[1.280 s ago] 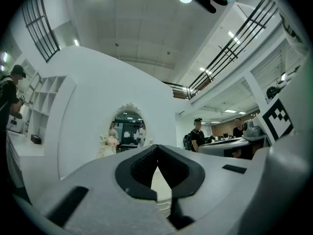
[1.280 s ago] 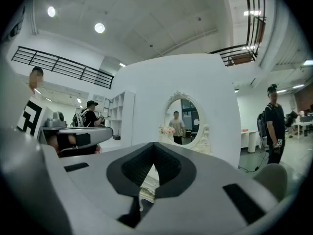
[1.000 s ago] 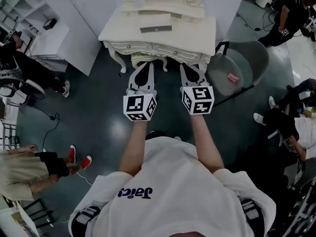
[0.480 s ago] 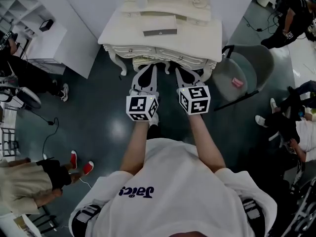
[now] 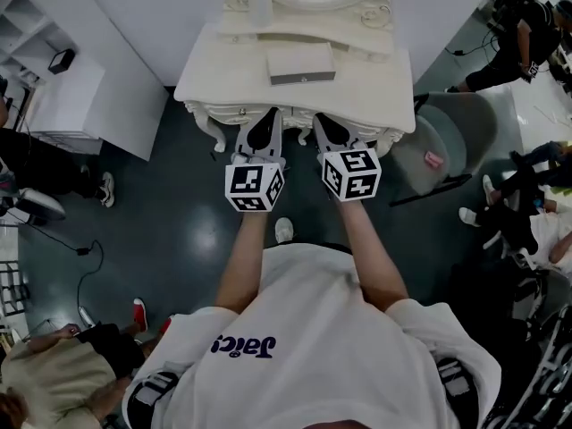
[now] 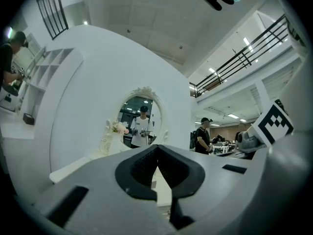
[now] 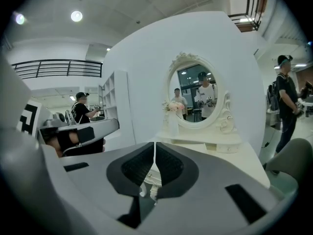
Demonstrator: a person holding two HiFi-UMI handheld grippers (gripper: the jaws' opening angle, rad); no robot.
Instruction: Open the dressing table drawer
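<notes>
The drawer [image 5: 295,113] is being faced head-on in the front of the dressing table [image 5: 380,79], its long axis running crosswise to both tongs. The left gripper [image 5: 270,116] and right gripper [image 5: 320,120] are being held side by side, jaws together and empty. Their tips are being held just short of the drawer, neither clearly nearer.

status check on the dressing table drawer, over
Left gripper and right gripper both shut, empty, up at the table front. Drawer closed, no knob gripped. Grey chair off to the right, nothing blocking.
</notes>
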